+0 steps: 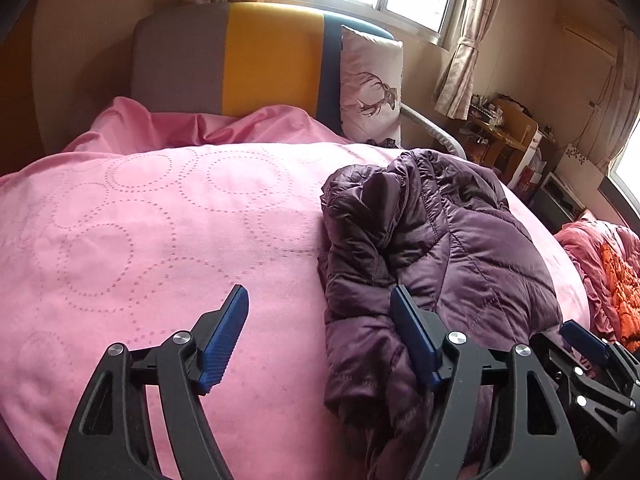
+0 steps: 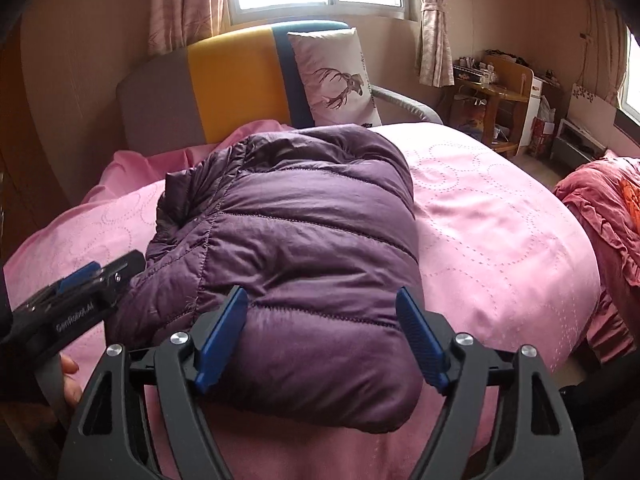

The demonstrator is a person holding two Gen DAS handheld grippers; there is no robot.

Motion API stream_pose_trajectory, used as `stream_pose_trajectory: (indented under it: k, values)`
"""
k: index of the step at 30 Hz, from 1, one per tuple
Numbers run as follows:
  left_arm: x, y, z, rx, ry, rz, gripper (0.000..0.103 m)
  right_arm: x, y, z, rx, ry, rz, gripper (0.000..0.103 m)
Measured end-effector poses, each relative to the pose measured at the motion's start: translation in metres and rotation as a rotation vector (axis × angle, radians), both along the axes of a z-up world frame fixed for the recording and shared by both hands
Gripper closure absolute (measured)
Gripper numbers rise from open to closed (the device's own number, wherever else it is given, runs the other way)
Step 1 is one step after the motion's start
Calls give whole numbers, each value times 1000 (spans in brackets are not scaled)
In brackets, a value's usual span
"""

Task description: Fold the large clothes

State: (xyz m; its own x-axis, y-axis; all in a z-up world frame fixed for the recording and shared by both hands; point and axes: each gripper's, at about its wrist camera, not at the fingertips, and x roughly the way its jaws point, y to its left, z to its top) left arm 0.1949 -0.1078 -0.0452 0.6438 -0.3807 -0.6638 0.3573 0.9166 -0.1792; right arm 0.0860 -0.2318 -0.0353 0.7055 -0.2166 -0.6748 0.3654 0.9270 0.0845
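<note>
A dark purple quilted puffer jacket [image 2: 288, 248] lies bundled into a compact, roughly folded block on the pink bed cover stitched with dotted circles [image 2: 500, 216], likely so it keeps its shape. At the jacket's near edge, the right gripper [image 2: 322, 336] has its blue fingers [image 2: 222, 340] spread, straddling the padding without pinching it. At the jacket's left side, the left gripper [image 1: 320, 336] is likewise released, holding nothing. Beyond the jacket, a white deer-print cushion [image 2: 340, 76] leans on the grey, yellow and teal headboard [image 2: 224, 88].

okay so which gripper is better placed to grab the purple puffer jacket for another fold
Right, probably. The right gripper stands open with the purple jacket bulging between its fingers. The left gripper is open mostly over the pink bedspread, only reaching the jacket's edge.
</note>
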Motion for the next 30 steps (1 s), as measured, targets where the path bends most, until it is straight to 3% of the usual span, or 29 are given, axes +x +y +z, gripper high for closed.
stream_pose_trajectory:
  k: [2,5,15,24,30]
  values:
    - [-15,6,7,3,-25,11,20,-12,6,6,-20,-24,-24,10]
    - [-39,10,15,20,-78,22,14,-33,14,12,-30,-54,-65,2]
    - [-86,22,10,22,-82,32,6,-72,36,4,-91,-34,-158,2]
    - [-114,20,5,39,-105,22,4,-79,43,2,-108,-29,-199,2]
    - [-118,22,10,55,-119,66,4,-78,45,6,-104,-24,-199,2]
